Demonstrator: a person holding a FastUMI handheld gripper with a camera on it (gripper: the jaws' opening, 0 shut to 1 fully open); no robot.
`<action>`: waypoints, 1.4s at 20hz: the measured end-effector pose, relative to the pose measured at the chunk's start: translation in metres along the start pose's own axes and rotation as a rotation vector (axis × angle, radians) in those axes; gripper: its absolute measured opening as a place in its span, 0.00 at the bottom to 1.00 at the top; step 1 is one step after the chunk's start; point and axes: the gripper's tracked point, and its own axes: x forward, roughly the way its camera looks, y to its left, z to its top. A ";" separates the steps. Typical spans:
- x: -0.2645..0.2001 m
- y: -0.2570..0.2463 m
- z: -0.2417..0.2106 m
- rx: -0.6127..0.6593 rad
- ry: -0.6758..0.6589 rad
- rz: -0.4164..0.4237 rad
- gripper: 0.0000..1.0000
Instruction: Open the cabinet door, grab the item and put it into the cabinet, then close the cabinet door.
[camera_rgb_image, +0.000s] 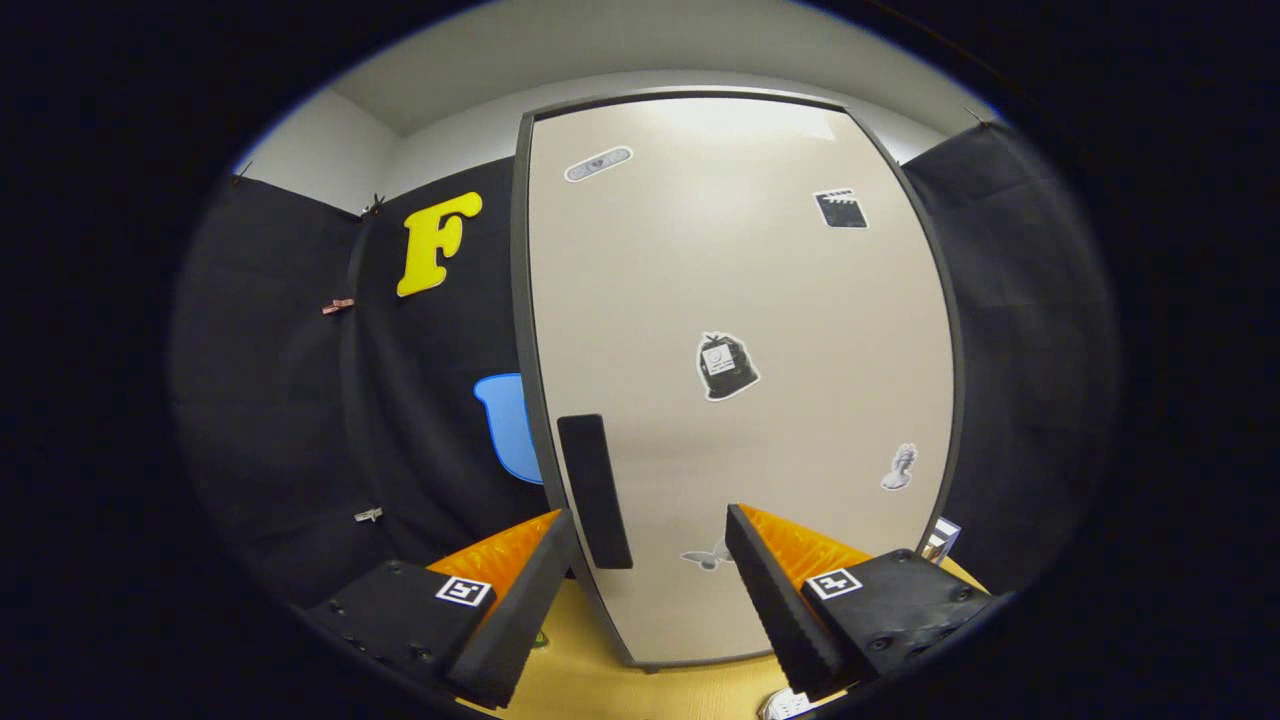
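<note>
A tall beige cabinet door (740, 300) with a dark frame stands straight ahead, and it looks closed. Its black vertical handle (595, 490) sits low on the door's left side, just beyond my left fingertip. My gripper (650, 530) is open, its fingers spread apart, and nothing is held between them. Several small stickers dot the door, including a dark bag-shaped one (726, 366) in the middle. The cabinet stands on a yellowish wooden tabletop (580, 670).
Black cloth booth walls (300, 400) hang to the left and right of the cabinet. A small boxed object (942, 538) peeks out by the cabinet's lower right corner. A small white thing (785, 705) lies on the table below my right finger.
</note>
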 end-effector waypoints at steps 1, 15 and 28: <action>0.008 0.003 0.000 -0.021 -0.006 -0.002 0.98; 0.073 0.027 -0.025 -0.164 0.026 -0.022 0.70; 0.054 0.030 -0.027 -0.100 0.085 0.039 0.13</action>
